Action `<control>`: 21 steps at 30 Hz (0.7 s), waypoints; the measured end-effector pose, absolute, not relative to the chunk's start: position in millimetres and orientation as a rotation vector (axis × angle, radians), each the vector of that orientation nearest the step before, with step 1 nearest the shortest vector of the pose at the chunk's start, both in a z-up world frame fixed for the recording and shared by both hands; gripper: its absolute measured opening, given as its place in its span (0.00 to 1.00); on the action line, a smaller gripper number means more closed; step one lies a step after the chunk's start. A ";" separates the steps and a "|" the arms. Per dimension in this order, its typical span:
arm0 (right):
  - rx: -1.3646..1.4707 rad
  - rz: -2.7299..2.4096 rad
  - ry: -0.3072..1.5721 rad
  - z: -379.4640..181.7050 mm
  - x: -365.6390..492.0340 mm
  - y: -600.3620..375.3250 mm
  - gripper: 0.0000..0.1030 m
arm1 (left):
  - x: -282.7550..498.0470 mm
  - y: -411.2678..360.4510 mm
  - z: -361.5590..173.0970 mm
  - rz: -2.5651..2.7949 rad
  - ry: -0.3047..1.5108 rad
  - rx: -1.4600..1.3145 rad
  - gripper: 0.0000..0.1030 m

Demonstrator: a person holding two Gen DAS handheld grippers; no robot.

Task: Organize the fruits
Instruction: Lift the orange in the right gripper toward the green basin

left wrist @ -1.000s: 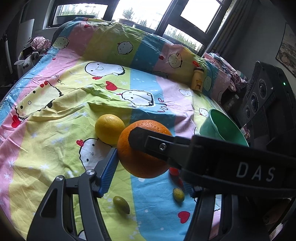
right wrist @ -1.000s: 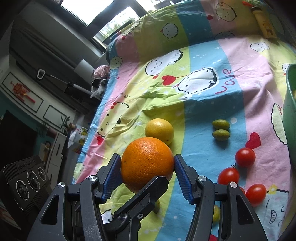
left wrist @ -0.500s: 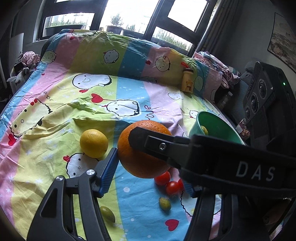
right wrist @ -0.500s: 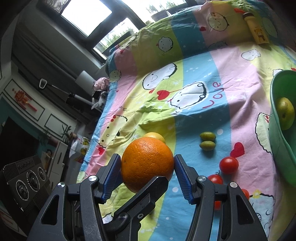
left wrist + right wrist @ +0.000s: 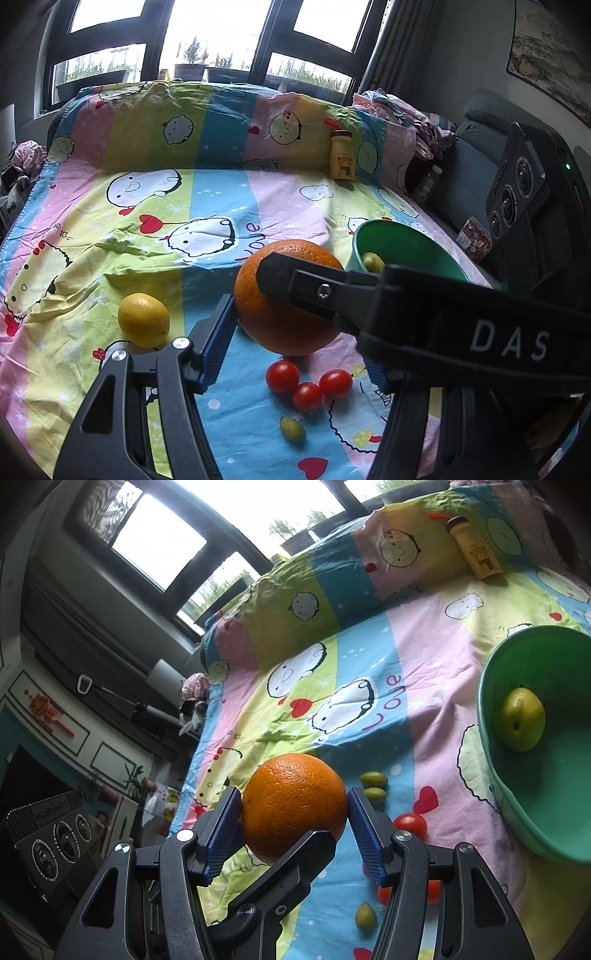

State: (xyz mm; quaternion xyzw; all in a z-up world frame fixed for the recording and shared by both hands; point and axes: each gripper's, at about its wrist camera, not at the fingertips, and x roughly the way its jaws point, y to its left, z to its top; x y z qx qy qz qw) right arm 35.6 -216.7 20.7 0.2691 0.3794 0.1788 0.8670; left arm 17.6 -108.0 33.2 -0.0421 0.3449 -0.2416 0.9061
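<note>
A big orange [image 5: 284, 295] hangs over the striped cartoon bedsheet [image 5: 207, 192], gripped from two sides. My left gripper [image 5: 295, 350] is shut on it: its left blue pad [image 5: 218, 336] presses the fruit, while the other pad is mostly hidden. A finger [image 5: 295, 284] of my right gripper crosses over the orange. In the right wrist view my right gripper [image 5: 293, 823] is shut on the orange [image 5: 291, 801], with a left-gripper finger [image 5: 295, 860] beneath. The green bowl [image 5: 406, 243] [image 5: 554, 805] lies just right of it and holds a yellow-green fruit [image 5: 522, 718].
A lemon [image 5: 143, 319] lies left of the orange. Three cherry tomatoes [image 5: 307, 396] and a small green fruit [image 5: 292, 428] sit below it, and two more small green fruits [image 5: 373, 786] lie near the bowl. A yellow bottle [image 5: 342, 156] stands by the pillow ridge.
Both grippers carried the orange to the right and a little upward. The lemon slid left in view, the tomatoes appeared beneath, and the bowl with its fruit came closer.
</note>
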 end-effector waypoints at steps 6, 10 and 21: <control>0.589 0.348 0.767 23.4 32.5 -231.2 0.60 | 18.7 -121.6 37.2 -0.524 0.702 -0.065 0.60; 0.603 0.330 0.756 23.8 30.2 -239.4 0.60 | 19.5 -129.4 38.2 -0.540 0.700 -0.054 0.60; 0.614 0.258 0.718 30.0 21.0 -258.7 0.60 | 25.0 -149.8 41.4 -0.589 0.692 -0.028 0.60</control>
